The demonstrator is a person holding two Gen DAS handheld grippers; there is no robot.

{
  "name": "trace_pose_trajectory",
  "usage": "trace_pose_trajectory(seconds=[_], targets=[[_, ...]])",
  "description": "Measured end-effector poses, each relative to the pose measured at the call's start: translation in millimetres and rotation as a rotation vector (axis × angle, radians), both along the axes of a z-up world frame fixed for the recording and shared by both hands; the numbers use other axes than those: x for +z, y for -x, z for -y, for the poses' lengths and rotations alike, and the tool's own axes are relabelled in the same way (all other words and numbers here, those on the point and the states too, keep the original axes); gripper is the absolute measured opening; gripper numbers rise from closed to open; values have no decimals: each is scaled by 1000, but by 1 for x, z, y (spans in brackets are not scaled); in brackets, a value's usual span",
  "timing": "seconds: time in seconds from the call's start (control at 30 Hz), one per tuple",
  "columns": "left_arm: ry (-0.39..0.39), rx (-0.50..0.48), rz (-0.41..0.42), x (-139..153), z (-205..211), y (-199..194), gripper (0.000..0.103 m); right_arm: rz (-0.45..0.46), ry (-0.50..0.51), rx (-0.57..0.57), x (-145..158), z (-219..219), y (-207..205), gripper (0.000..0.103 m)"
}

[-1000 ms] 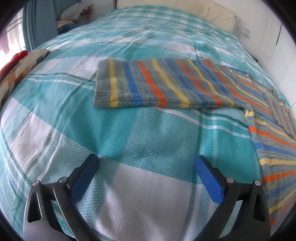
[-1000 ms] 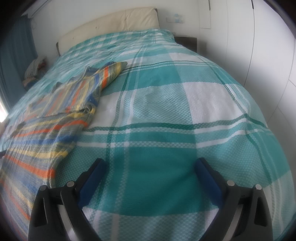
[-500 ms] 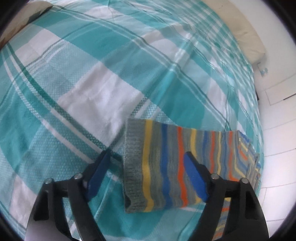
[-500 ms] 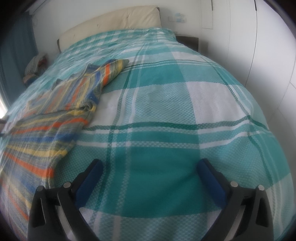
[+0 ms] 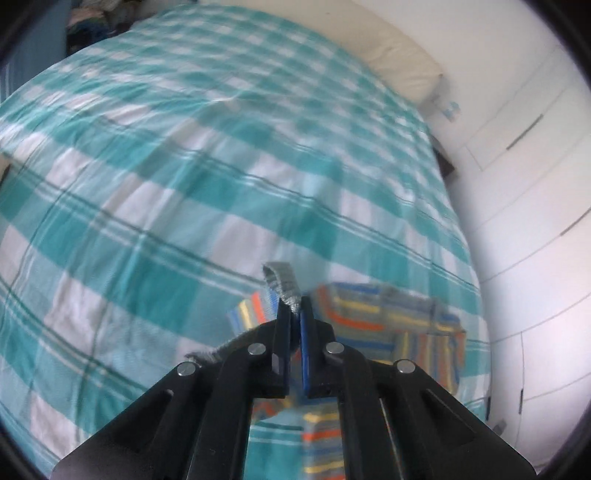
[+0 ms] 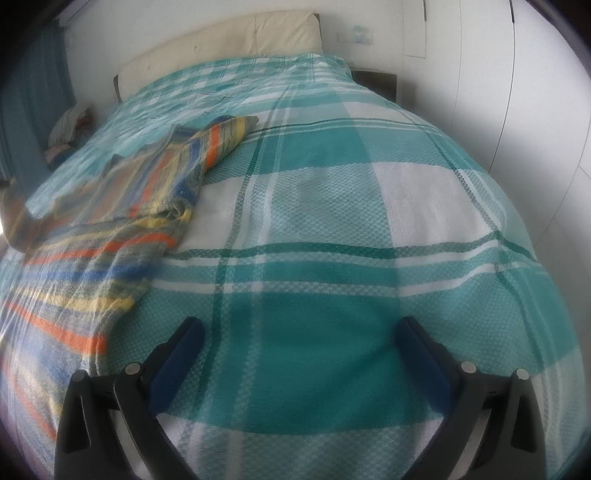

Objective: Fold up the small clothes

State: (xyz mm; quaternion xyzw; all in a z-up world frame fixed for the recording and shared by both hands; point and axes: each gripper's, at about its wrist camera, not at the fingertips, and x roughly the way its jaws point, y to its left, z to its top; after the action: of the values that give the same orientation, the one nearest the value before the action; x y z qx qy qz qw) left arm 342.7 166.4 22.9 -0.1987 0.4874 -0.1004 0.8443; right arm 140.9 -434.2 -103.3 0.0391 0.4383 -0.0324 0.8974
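Pinching striped sweater cuff, left tongs above plaid bedspread.

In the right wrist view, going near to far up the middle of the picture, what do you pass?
right gripper, open and empty → plaid bedspread → cream headboard → white wall. The striped sweater lies off to the left, so it is left out of the order.
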Motion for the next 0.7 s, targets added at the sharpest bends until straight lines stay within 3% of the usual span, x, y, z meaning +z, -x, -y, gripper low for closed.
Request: trace_pose_trajectory(seconds=[0.17,0.3,0.37,0.43,0.47,0.6,0.7], targets=[[19,-159,-2,11,120,-27,2,0,-1,0,0,0,0,102],[35,-272,-10,-8,209,-28,3,1,-2,0,0,0,0,102],[66,-347,-3,-20,248,-26,15,1,-3,1,0,0,0,102],[62,-370,-64,-36,272,-26,83,2,-4,1,0,0,0,102],[55,-353,-85,-42,276,-24,89,1,-4,1,0,0,0,102],[93,-305,-80,-42,251,-18,89,1,-5,1,0,0,0,102],[4,-259,-59,-38,209,-14,90,0,-4,1,0,0,0,103]])
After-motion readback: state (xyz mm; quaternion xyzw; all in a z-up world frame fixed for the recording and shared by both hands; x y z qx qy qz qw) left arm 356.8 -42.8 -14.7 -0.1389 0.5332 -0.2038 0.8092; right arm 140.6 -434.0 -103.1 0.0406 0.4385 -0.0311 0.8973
